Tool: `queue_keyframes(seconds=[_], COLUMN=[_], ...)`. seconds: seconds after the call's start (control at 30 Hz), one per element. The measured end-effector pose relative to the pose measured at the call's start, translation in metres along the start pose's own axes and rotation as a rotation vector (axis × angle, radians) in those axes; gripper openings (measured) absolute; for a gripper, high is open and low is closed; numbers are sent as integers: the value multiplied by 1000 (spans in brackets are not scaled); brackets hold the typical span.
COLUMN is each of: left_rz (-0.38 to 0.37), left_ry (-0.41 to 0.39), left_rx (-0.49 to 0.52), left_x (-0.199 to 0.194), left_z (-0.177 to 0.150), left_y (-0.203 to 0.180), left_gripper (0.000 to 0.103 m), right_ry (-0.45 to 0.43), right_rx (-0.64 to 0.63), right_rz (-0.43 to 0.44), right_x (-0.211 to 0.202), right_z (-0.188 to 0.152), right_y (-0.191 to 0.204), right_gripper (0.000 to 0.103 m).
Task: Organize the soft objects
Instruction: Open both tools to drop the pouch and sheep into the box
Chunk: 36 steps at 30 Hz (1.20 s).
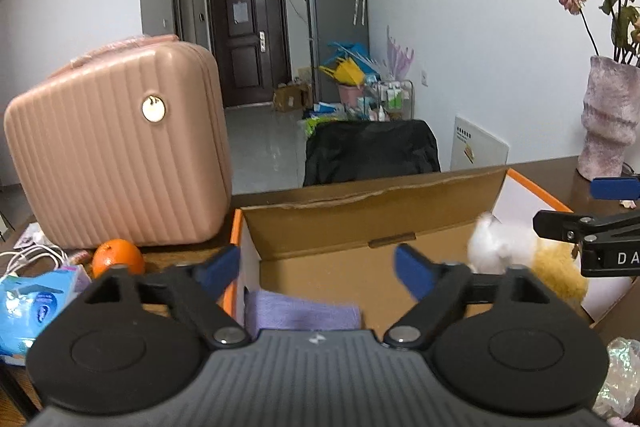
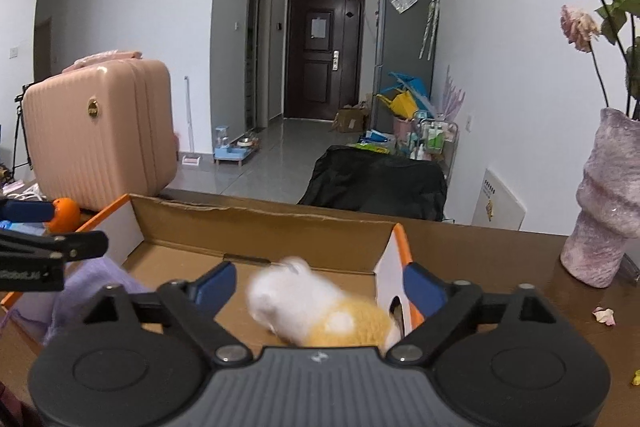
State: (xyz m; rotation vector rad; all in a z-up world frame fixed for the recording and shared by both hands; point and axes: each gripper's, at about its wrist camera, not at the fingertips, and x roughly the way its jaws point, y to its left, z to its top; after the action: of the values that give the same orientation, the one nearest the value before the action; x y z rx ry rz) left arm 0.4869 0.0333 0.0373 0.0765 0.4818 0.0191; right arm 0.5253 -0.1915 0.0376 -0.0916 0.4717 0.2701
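Looking through the left wrist view first: the folded lilac cloth (image 1: 306,313) already lies in the open cardboard box with orange edges (image 1: 360,223), at its near left corner. The left gripper (image 1: 316,269) hovers over it, jaws spread wide, pinching nothing.

Right wrist view: the fluffy white-and-yellow plush toy (image 2: 316,311) sits blurred in the box's near right end, between the right gripper (image 2: 318,285) jaws, which are spread and clear of it. So both softies look boxed; I can't spot others left.
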Motion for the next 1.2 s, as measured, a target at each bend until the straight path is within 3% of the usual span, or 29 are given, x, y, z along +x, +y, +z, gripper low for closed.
queue_keyframes(seconds=[0.07,0.43,1.2], left_rz=[3,9,-31], left_ry=[-11,-65,-132], left_rx=[-1,-15,-70], left_x=[-3,-20,-99], left_z=[1,6,-8], left_y=[0,8,22], left_gripper=[103,103,103], right_ry=[-5,-40,-127], right_rx=[4,-13,-18], right_rz=[-13,-20,4], right_x=[-1,-17,-99], right_z=[0,2,-17], right_y=[-2,1,9], right_gripper=[103,103,103])
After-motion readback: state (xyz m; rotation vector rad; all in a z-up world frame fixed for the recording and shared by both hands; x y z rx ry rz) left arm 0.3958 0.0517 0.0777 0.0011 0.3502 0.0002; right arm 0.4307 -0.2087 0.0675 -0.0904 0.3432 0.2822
